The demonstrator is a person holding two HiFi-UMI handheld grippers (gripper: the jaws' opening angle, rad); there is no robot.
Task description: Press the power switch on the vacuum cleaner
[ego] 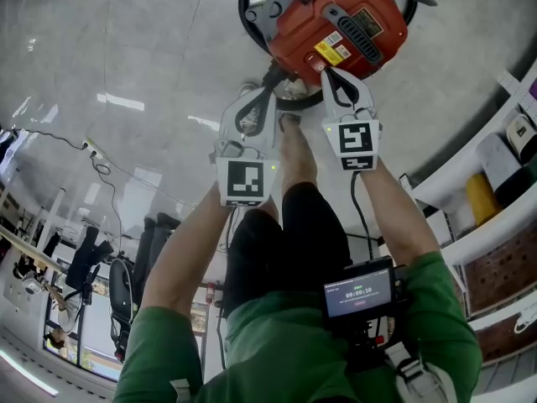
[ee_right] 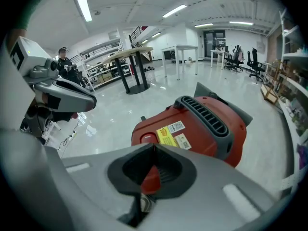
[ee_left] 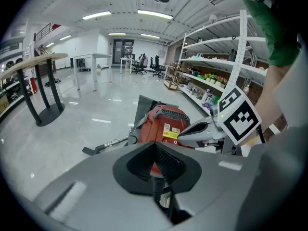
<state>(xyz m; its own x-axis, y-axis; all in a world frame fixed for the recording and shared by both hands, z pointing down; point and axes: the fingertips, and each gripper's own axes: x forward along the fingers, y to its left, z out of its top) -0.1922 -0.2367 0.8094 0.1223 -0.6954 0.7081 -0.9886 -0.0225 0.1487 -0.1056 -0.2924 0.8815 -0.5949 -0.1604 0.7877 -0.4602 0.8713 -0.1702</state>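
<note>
The red vacuum cleaner [ego: 336, 23] sits on the grey floor right ahead of me. Its black vent grille [ee_right: 204, 114] and yellow label [ee_right: 167, 134] face up, and a red switch panel [ee_right: 147, 138] lies at its near end. My right gripper [ego: 324, 72] is shut with nothing in it, its tip just above the vacuum's near edge by the label. My left gripper [ego: 270, 92] is shut too and hangs beside the vacuum's near left side. In the left gripper view the vacuum [ee_left: 163, 121] lies beyond my shut tips [ee_left: 154, 144]. In the right gripper view the shut tips [ee_right: 154, 147] hover over the switch end.
A black hose [ego: 247, 15] loops round the vacuum, and a metal wand [ee_left: 108, 143] lies on the floor to its left. Shelves [ego: 495, 183] run along the right. A round table with a black base [ee_left: 45, 112] stands far left. My shoe [ego: 289, 124] is near the vacuum.
</note>
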